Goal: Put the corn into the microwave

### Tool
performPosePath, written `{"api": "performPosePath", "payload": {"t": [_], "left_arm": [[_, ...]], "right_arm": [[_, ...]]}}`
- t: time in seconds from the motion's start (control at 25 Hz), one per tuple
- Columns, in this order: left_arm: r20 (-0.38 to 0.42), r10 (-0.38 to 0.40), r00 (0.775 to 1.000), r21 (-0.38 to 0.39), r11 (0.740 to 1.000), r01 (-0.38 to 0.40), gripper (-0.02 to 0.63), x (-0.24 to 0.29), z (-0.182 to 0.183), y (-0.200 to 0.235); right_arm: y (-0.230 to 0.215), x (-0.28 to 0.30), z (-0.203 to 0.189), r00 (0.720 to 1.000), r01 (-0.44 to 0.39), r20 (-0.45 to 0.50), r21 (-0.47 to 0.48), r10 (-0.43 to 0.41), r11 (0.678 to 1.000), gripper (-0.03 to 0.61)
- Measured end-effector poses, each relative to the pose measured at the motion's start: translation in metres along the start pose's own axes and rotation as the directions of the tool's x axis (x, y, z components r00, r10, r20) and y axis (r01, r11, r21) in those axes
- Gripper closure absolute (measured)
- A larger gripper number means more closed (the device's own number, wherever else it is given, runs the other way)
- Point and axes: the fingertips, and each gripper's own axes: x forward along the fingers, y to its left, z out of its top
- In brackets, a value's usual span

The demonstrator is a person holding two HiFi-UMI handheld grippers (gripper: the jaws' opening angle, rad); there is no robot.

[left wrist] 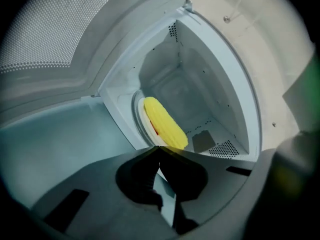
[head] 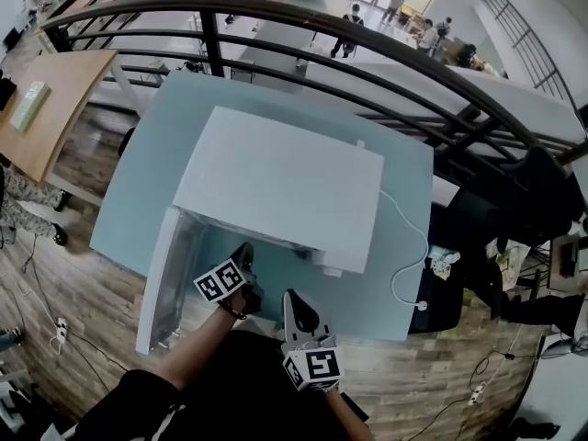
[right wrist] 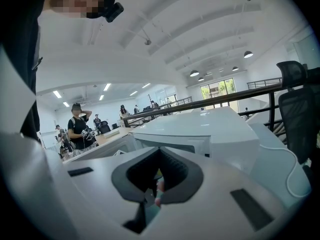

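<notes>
Left gripper (left wrist: 160, 148) closed on nothing at mouth of open white microwave (left wrist: 220, 84), near yellow corn cob (left wrist: 165, 124) inside; right gripper (right wrist: 160, 150) likewise closed, empty.

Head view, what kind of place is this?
Probably an open-plan office or lab, on a raised level: a black railing overlooks people walking below, with a wooden desk nearby and the microwave on a plain table.
</notes>
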Motion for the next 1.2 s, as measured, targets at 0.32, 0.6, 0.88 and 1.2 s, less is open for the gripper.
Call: {"api": "performPosePath", "payload": {"t": [0.32,0.6,0.88,1.2], "left_arm": [[-0.007,-0.045,0.999,0.077,0.996,0.045,0.612,-0.018,-0.009,-0.01],[0.001,-0.117,0.993,0.246,0.963,0.113,0.612,-0.048,-0.012,-0.042],[0.033,-0.171,0.985,0.442,0.886,0.139,0.612,-0.086,-0.02,-0.074],[0.027,-0.224,0.974,0.602,0.781,0.163,0.612,-0.12,-0.048,-0.102]], "right_arm": [[0.002,-0.01,-0.006,1.0,-0.012,0.001,0.004,0.012,1.0,0.571],[-0.002,-0.027,-0.013,1.0,-0.02,0.0,0.014,0.02,1.0,0.571],[-0.006,-0.045,-0.02,1.0,-0.017,0.009,0.022,0.016,1.0,0.571],[-0.009,-0.072,-0.024,0.999,-0.03,0.024,0.012,0.03,0.999,0.571]]}}
